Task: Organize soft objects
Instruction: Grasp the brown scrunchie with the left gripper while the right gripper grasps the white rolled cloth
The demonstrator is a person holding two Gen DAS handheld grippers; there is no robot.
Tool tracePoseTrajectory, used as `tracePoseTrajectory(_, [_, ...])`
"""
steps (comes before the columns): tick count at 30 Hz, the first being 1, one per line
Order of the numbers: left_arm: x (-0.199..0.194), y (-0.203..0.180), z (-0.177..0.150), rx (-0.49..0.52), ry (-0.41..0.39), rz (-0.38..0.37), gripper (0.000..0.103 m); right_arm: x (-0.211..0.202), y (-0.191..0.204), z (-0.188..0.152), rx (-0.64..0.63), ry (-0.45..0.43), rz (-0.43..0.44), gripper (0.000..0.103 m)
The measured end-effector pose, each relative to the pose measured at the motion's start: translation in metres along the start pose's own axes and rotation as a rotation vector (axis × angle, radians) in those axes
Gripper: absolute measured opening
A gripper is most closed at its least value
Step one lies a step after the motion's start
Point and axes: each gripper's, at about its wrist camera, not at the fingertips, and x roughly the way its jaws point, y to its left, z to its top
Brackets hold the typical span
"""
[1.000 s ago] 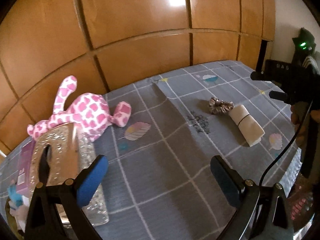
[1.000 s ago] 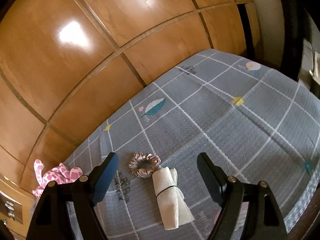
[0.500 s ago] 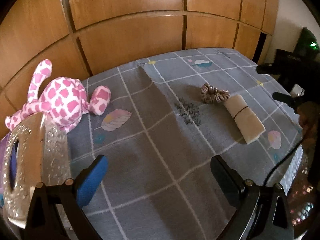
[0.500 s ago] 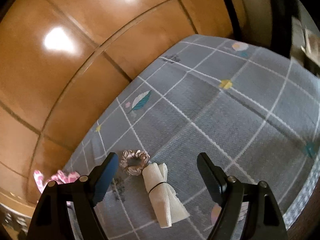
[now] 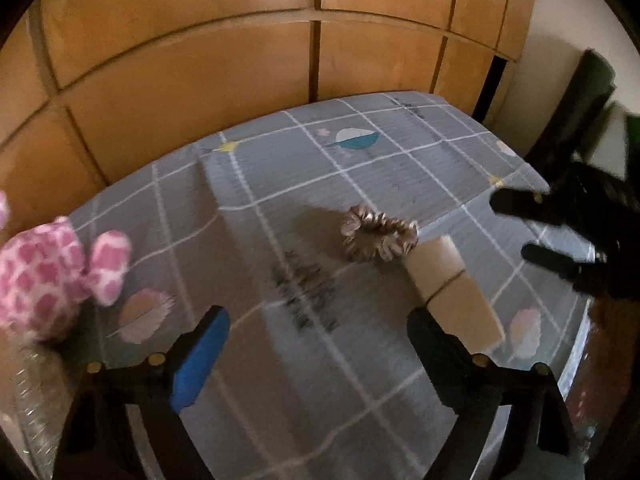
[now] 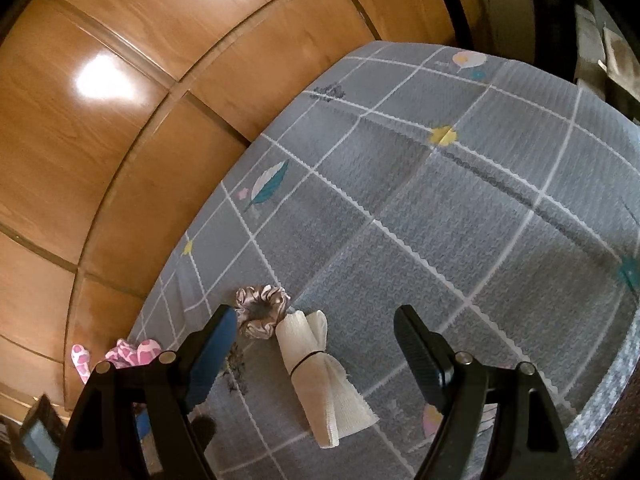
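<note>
Right wrist view shows the towel roll (image 6: 320,376) lying on the grey checked sheet (image 6: 460,208), between the spread fingers of the right gripper (image 6: 314,350), which hangs above it, jaws apart and empty. A thin dark band circles the roll near its middle; its long axis runs from the scrunchie (image 6: 262,316) at its far end toward the near edge of the sheet, slanting right. The scrunchie touches that far end. The pink plush (image 5: 52,276) lies well apart at the left, near the wooden panels (image 5: 240,60). The left gripper (image 5: 316,344) hovers over bare sheet, jaws closing with nothing between them; its right finger overlaps the roll's near end in the left wrist view.
</note>
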Motion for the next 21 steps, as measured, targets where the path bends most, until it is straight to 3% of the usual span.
tracePoseTrajectory(1, [0.004, -0.002, 0.004, -0.004, 0.003, -0.011, 0.079, 0.0, 0.001, 0.0, 0.002, 0.003, 0.002, 0.082])
tracePoseTrajectory(4, [0.021, -0.004, 0.021, -0.058, 0.033, -0.062, 0.079, 0.0, 0.0, 0.0, 0.009, 0.002, 0.009, 0.082])
tracePoseTrajectory(11, [0.057, -0.012, 0.051, -0.163, 0.097, -0.158, 0.085, -0.004, -0.004, 0.002, 0.04, -0.01, 0.032, 0.082])
tracePoseTrajectory(17, [0.085, -0.018, 0.066, -0.2, 0.122, -0.162, 0.088, -0.004, -0.008, 0.002, 0.061, -0.013, 0.043, 0.082])
tracePoseTrajectory(19, [0.09, -0.02, 0.069, -0.203, 0.127, -0.155, 0.082, -0.004, -0.007, 0.002, 0.056, -0.008, 0.042, 0.082])
tracePoseTrajectory(21, [0.097, -0.023, 0.07, -0.2, 0.136, -0.158, 0.053, -0.003, -0.007, 0.002, 0.054, -0.005, 0.041, 0.082])
